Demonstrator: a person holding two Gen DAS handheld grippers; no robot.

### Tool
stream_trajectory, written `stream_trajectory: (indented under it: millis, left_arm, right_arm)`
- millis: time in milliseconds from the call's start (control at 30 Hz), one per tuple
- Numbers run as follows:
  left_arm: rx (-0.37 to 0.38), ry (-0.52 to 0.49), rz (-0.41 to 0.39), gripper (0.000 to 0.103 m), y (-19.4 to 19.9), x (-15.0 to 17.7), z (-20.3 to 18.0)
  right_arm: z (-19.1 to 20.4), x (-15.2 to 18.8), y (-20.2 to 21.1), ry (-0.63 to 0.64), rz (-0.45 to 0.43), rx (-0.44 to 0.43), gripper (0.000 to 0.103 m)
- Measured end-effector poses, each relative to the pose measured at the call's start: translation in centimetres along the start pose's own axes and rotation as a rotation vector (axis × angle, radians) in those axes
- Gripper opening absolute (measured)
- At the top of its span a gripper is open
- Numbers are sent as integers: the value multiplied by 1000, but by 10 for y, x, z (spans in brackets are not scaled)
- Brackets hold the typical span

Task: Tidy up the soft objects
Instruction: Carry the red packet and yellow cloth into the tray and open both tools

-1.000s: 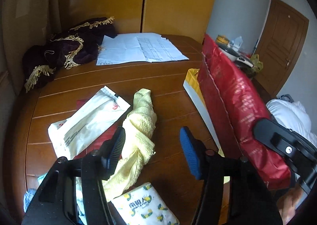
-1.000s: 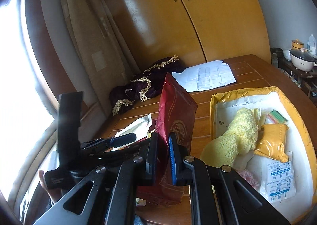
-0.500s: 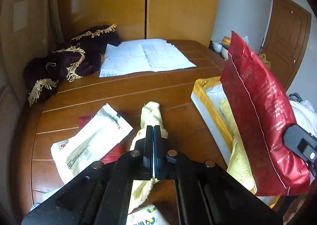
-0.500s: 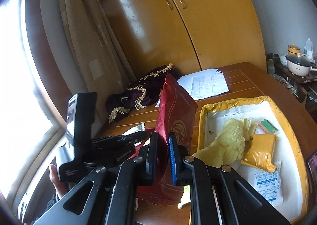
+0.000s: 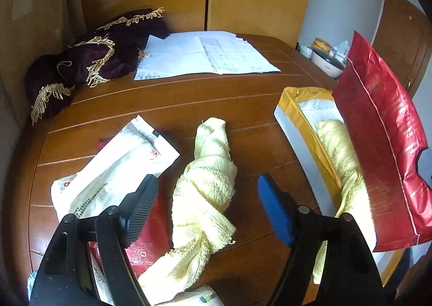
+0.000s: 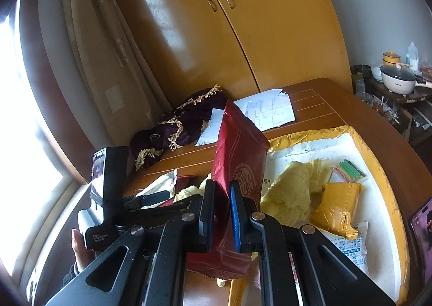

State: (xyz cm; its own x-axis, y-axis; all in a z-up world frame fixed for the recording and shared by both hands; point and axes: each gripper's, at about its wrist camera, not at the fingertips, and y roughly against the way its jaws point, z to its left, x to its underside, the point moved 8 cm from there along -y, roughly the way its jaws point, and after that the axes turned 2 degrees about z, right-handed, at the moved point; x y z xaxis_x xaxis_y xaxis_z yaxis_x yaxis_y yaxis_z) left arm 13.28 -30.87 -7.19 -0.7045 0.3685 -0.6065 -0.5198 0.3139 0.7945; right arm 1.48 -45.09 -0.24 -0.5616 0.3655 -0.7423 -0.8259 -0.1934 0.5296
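Partly done: a yellow towel (image 6: 291, 192) and packets lie in the yellow-rimmed box (image 6: 388, 184), the right gripper (image 6: 222, 214) clamps a red pouch (image 6: 237, 149) above its nine o'clock edge, and the left gripper (image 5: 208, 214) gapes empty over a knotted yellow cloth (image 5: 208, 187) on the table (image 5: 167, 106).

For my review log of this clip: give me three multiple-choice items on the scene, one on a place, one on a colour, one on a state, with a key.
1. Where does the knotted towel lie?
A. on the table
B. in the box
C. on the papers

2. What colour is the packet in the right tool?
A. white
B. red
C. green

3. How is the left tool?
A. shut on the towel
B. shut on nothing
C. open

Key: 1 A, it rests on the wood of the table, outside the box. 2 B, red foil between the pads. 3 C, its fingers stand apart with the towel between, ungripped.
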Motion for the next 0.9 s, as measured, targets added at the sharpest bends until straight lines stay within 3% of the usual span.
stream_trajectory:
  millis: [33, 133, 267, 333, 433, 600, 733, 900]
  left_arm:
    - [-25, -25, 18, 75, -4, 2, -2]
    - [-77, -88, 59, 41, -13, 11, -7]
    - [-81, -107, 27, 39, -3, 10, -9]
    - [-25, -70, -43, 39, 19, 3, -9]
    - [139, 0, -164, 39, 70, -12, -18]
    - [278, 65, -286, 39, 126, -38, -46]
    - [395, 145, -280, 39, 128, -58, -72]
    - [478, 232, -138, 39, 75, -74, -105]
  right_arm:
    - [0, 1, -1, 3, 4, 3, 11]
    - [-1, 2, -3, 3, 10, 3, 11]
    - [-5, 1, -3, -3, 9, 9, 11]
    - [-6, -1, 1, -6, 2, 6, 11]
    - [-9, -6, 10, 2, -16, 16, 11]
    - [-24, -29, 36, -9, -84, 34, 11]
    - [-45, -45, 48, 19, -121, 134, 11]
    - [-75, -44, 22, 45, -34, 227, 11]
